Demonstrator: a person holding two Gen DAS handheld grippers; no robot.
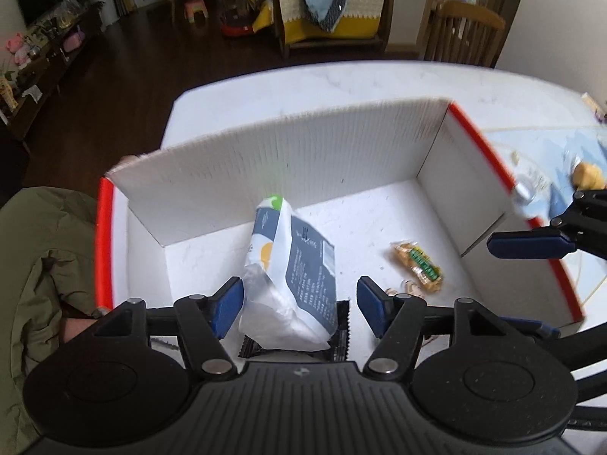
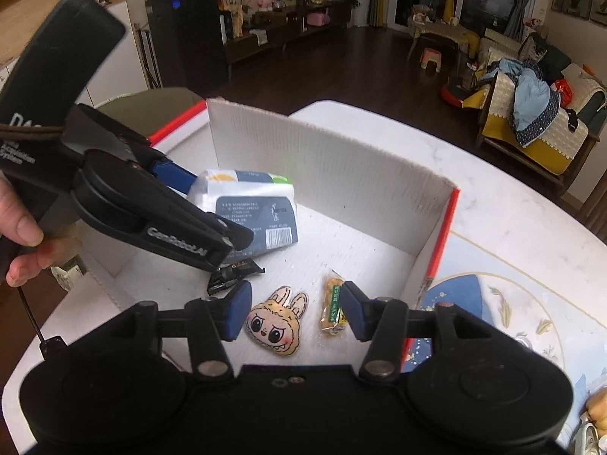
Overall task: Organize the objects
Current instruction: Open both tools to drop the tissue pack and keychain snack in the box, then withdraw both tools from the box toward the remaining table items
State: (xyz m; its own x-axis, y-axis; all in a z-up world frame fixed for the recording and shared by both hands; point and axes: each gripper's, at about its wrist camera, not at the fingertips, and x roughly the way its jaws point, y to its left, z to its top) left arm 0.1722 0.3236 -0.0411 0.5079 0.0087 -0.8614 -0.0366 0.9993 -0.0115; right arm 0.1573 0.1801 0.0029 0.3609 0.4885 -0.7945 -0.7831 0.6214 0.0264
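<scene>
On the floor of the white cardboard box (image 1: 288, 151) lies a white-and-navy snack pouch (image 1: 294, 265) over a black sachet (image 1: 339, 345), between the parted, untouching pads of the left gripper (image 1: 299, 303). Nearby lie a yellow wrapped snack (image 2: 334, 309) and a rabbit-eared charm (image 2: 275, 326), under the right gripper (image 2: 296, 311), likewise parted and empty. The box sits on a white marble table (image 2: 512, 204).

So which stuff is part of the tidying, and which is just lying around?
Part of the job:
- white cardboard box with red edges
- white and navy snack packet
- small yellow wrapped snack
- tan bunny-eared monster charm
- black wrapper

Just lying about:
- blue patterned table mat
- wooden chair
- pink plastic stool
</scene>
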